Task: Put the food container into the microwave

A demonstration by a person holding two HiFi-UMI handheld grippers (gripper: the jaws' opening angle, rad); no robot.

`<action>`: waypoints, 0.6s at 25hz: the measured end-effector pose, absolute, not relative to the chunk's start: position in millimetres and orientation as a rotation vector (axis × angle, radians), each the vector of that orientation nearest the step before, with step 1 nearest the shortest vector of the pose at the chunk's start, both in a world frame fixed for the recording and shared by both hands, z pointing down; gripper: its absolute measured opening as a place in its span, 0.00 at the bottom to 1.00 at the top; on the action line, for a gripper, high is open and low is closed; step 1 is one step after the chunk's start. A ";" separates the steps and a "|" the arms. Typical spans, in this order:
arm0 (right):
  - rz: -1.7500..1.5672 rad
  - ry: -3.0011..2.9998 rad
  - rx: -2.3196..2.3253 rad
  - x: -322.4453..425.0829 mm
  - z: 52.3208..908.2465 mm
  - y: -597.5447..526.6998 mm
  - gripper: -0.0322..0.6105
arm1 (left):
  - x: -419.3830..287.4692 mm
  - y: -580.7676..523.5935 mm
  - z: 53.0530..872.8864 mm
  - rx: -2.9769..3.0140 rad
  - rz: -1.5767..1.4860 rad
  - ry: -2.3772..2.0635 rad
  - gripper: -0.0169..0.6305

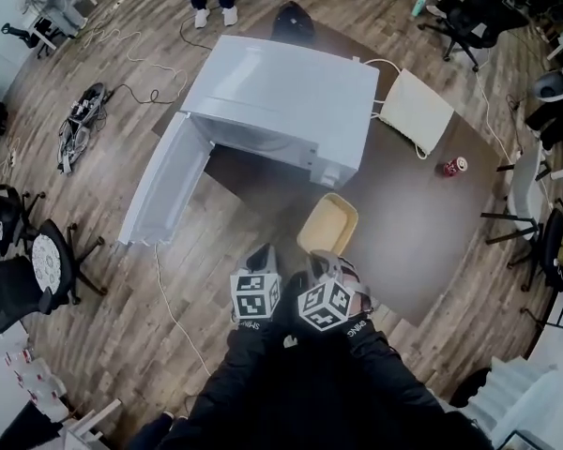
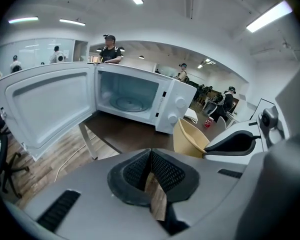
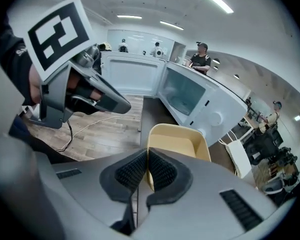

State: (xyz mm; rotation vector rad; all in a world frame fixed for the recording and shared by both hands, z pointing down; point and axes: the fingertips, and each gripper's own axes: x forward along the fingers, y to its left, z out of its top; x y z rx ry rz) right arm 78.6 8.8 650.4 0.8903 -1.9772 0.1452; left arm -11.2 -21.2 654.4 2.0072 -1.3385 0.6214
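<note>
Food container (image 1: 329, 223): pale yellow, rounded rectangle, empty. Sits on dark table (image 1: 422, 223), before open microwave (image 1: 281, 101). Right gripper (image 3: 146, 151) jaws pinch its near rim. Left gripper (image 2: 151, 154) jaws together, empty.

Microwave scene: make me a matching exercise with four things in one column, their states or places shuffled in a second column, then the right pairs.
Things:
1. microwave door
2. food container
3. left gripper
4. red can

States or places:
A. shut, holding nothing
B. on the table, near the white pad
C. swung open
D. clamped at its rim by the right gripper

Pairs: 1-C, 2-D, 3-A, 4-B
</note>
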 end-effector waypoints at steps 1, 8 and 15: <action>0.128 -1.992 0.870 70.3 647.5 8.6 0.10 | -17.1 -20.2 653.7 1.997 0.616 -1.355 0.08; 0.012 -2.075 0.760 13.8 632.0 -8.6 0.10 | -60.9 -24.8 655.0 1.933 0.579 -1.440 0.08; -0.065 -2.080 0.718 -36.3 630.0 -55.3 0.10 | -112.5 -57.9 665.3 1.913 0.569 -1.444 0.08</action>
